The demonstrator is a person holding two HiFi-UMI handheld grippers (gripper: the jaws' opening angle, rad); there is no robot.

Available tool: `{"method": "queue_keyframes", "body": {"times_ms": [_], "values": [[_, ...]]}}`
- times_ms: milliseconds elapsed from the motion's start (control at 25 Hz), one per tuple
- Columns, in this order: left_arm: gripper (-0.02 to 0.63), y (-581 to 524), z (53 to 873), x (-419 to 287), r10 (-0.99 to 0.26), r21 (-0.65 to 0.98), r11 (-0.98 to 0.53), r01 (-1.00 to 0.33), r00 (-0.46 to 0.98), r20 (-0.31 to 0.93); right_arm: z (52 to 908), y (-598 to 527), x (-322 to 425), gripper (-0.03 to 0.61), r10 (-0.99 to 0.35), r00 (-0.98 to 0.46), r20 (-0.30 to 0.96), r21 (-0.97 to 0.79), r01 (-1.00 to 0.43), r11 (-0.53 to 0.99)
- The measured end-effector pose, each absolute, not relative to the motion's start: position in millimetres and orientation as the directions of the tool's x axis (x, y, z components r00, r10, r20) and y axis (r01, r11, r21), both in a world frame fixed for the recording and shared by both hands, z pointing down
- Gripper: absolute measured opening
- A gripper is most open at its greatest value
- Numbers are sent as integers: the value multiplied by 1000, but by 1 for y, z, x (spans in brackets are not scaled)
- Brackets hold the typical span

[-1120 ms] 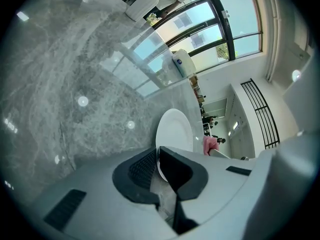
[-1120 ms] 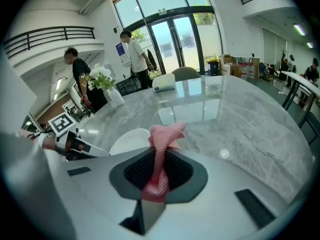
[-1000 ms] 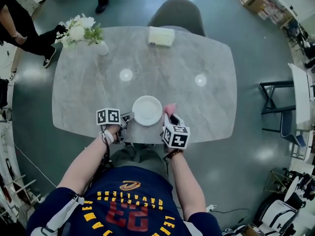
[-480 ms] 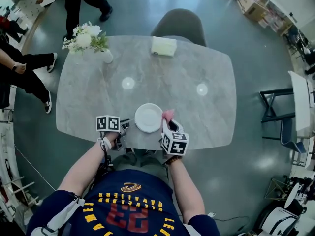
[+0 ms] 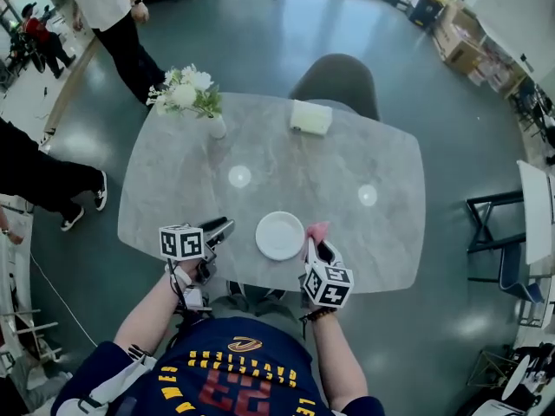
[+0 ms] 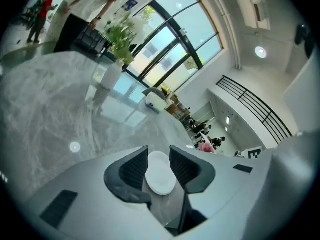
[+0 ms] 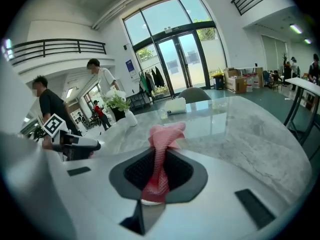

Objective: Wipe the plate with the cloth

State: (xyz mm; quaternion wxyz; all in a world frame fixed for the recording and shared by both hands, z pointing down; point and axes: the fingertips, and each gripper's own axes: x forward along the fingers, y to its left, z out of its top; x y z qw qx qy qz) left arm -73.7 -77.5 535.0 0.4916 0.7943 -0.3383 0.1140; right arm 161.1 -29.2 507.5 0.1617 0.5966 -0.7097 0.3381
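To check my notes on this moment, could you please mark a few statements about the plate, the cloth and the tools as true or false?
1. The right tool is shut on the pink cloth. True.
2. The left tool grips the plate. False: its jaws have just opened and hold nothing; the plate lies free beyond them.
3. The plate lies on the table near the person's edge. True.
4. The flowers stand on the plate. False: they stand at the table's far left corner.
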Motion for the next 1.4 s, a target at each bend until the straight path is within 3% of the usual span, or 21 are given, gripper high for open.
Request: {"method": "queue_keyframes", "body": {"times_ms": [200,280,320,360,480,600,720,1400], "values": [[128,-80,433,-70,-496,527,-561,-639,769,404,450,-33,147,46,-791,-292,537,-327,-937,124],[85,-80,389,-71,-561,415,-624,-662,749,351,419,-36,141,46,-816,-320,482,-345,-925,159],[32,-79,366,-72,-601,360,-642,-677,736,312,403,-37,138,46,-828,-335,450,-352,-918,181],[3,-77,343,-73,-638,308,-654,-691,722,268,385,-38,134,46,-840,-352,413,-356,-911,207],[2,-70,276,-79,-719,192,-658,-728,683,130,330,-38,118,46,-869,-401,290,-333,-894,301],[3,-77,227,-96,-773,148,-628,-764,635,-2,277,-47,100,46,-902,-399,162,-232,-904,359],[3,-75,208,-105,-802,129,-597,-792,595,-57,242,-45,90,46,-913,-402,71,-143,-910,389],[2,-66,175,-94,-781,153,-625,-765,609,-140,235,-40,87,46,-897,-438,54,-166,-890,424]]}}
